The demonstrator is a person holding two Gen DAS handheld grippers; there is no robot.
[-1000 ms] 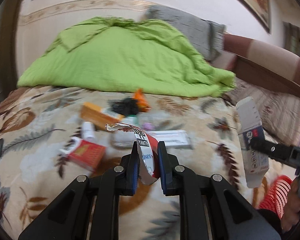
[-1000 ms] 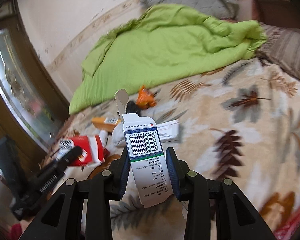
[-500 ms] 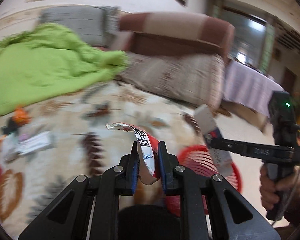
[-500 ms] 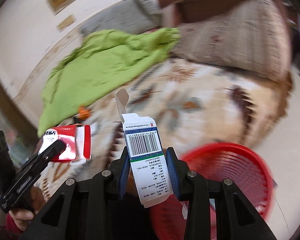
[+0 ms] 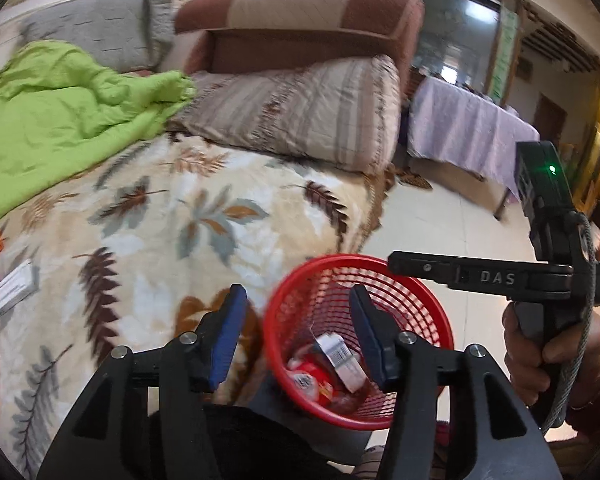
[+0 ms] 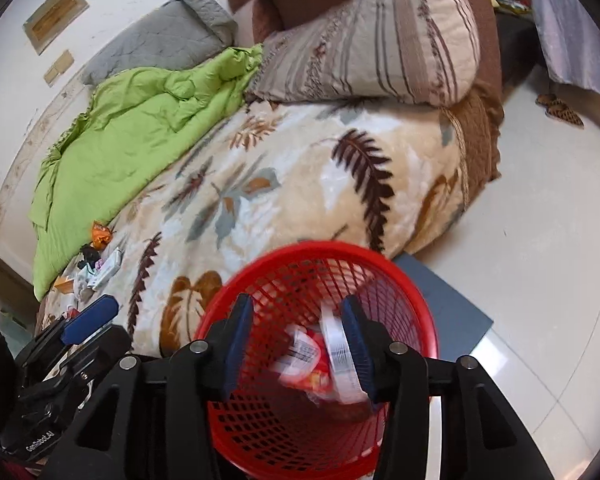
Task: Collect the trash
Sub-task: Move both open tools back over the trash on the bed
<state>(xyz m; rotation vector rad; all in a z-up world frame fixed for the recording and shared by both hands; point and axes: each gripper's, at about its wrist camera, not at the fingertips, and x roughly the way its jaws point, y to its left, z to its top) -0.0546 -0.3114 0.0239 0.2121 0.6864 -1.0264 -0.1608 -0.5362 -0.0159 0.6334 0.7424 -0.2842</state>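
Note:
A red mesh basket (image 5: 328,260) (image 6: 312,246) stands on the floor by the bed's edge. My left gripper (image 5: 296,296) hangs over it, its jaws opening with nothing between them. My right gripper (image 6: 296,308) is above the basket too, its jaws opening. The red-and-white wrapper (image 5: 312,376) (image 6: 304,360) and the white barcode box (image 5: 340,360) (image 6: 336,352) lie loose inside the basket, blurred in the right wrist view. A hand (image 5: 532,352) holds the right gripper (image 5: 396,266). The left gripper (image 6: 100,312) shows at the lower left.
More litter lies on the leaf-print blanket (image 6: 284,184): an orange wrapper (image 6: 100,236) and a white box (image 6: 108,268) (image 5: 12,292). A green quilt (image 6: 140,128) and pillows (image 6: 372,48) fill the far side. A grey mat (image 6: 448,300) lies by the basket on the pale tile floor.
Both grippers swung from over the bed to above the red basket. Both opened; the wrapper left the left jaws and the box left the right jaws, and both now lie in the basket.

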